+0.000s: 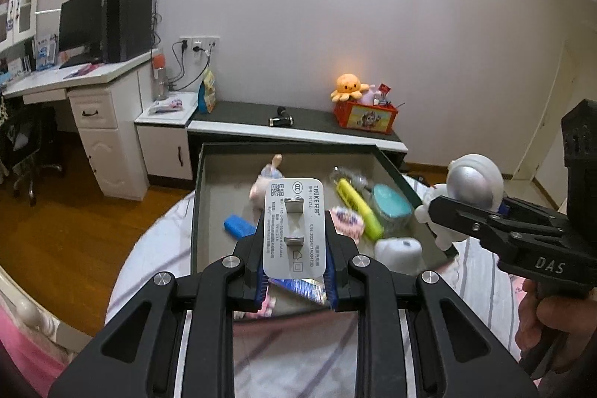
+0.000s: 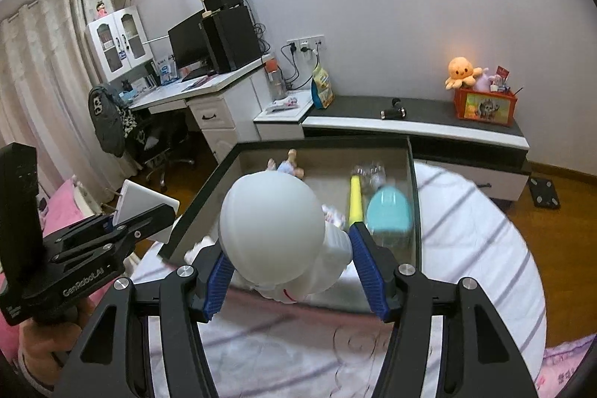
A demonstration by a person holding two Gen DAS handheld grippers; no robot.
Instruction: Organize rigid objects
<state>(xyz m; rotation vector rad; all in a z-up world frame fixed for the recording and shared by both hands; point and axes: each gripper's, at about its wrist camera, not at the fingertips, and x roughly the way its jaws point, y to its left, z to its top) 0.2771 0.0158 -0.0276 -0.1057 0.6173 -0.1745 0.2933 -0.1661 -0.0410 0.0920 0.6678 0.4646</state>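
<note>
My left gripper (image 1: 294,241) is shut on a flat white charger plug (image 1: 294,207), held upright with its two prongs and label facing the camera. It hangs above a dark-walled tray (image 1: 197,196) that rests on a striped white bedcover. My right gripper (image 2: 287,248) is shut on a white astronaut figure (image 2: 272,222), its blue pads against the body below the round helmet. In the left wrist view the right gripper (image 1: 447,211) and astronaut (image 1: 472,185) hang over the tray's right wall. In the right wrist view the left gripper (image 2: 149,215) and charger (image 2: 143,204) are at the left.
In the tray lie a yellow highlighter (image 1: 358,207), a teal case (image 1: 391,209), a blue block (image 1: 238,226), a white lump (image 1: 397,248), a small doll (image 1: 266,178) and a pink-white packet (image 1: 349,221). Behind stands a low cabinet with an orange toy box (image 1: 367,116); a desk stands at the left.
</note>
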